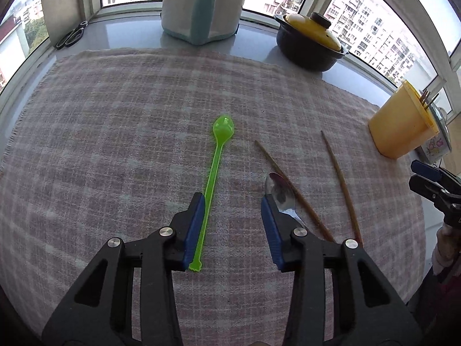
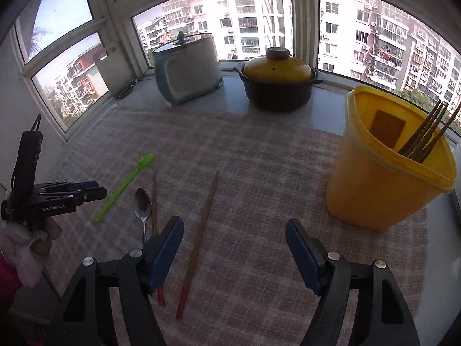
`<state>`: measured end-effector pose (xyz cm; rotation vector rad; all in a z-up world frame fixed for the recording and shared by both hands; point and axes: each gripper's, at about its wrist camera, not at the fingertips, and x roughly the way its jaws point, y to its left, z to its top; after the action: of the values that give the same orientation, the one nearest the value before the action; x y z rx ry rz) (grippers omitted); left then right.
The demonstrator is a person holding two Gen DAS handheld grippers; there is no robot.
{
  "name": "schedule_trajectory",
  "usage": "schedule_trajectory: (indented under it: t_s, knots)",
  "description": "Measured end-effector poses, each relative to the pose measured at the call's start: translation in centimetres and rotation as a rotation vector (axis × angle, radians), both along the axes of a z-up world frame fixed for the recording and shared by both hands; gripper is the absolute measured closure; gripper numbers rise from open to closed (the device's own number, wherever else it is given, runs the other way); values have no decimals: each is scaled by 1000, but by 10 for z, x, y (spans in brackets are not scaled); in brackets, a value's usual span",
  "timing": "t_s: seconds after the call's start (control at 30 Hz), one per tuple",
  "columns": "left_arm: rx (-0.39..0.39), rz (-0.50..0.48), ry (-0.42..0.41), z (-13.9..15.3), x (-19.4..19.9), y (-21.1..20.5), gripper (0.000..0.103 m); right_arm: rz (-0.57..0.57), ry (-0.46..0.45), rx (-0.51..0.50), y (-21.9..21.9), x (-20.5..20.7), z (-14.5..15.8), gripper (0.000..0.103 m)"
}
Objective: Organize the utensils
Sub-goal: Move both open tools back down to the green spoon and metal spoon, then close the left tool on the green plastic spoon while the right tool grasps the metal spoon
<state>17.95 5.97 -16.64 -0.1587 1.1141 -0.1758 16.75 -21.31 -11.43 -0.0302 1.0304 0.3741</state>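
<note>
A green plastic spoon point(image 1: 214, 170) lies on the checked cloth point(image 1: 115, 144), its handle between my left gripper's point(image 1: 232, 201) open fingers and close beside the left pad. A metal spoon point(image 1: 278, 191) lies just outside the right finger, partly hidden by it. Two brown chopsticks point(image 1: 291, 190) point(image 1: 343, 187) lie to the right. My right gripper point(image 2: 234, 225) stands open over the cloth, with one chopstick point(image 2: 201, 236) lying between its fingers, untouched. The other chopstick point(image 2: 154, 201) and the metal spoon point(image 2: 142, 204) lie by its left finger. A yellow container point(image 2: 374, 190) holding several chopsticks stands at the right.
On the sill behind the cloth stand a grey rice cooker point(image 2: 187, 72) and a dark pot with a yellow lid point(image 2: 278, 83). A cutting board point(image 1: 62, 8) and scissors point(image 1: 72, 36) are at the back left. The windows close off the back. A hand in a pink sleeve point(image 2: 20, 248) holds the left gripper.
</note>
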Motion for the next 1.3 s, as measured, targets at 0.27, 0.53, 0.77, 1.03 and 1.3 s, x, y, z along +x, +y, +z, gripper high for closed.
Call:
schedule_trajectory:
  t_s: [0.27, 0.53, 0.77, 1.03, 1.3]
  knots:
    - [-8, -26, 20, -12, 32, 13, 68, 72, 103, 27, 39, -3, -25, 51]
    - [-9, -108, 34, -21, 59, 10, 72, 120, 164, 51, 81, -9, -34, 67]
    - [-36, -159, 57, -29, 74, 8, 72, 133, 227, 85, 114, -6, -49, 72]
    - [-21, -177, 55, -37, 83, 2, 72, 185, 242, 72, 144, 6, -64, 63]
    - [-13, -169, 47, -41, 94, -4, 72, 187, 298, 63, 153, 15, -81, 62]
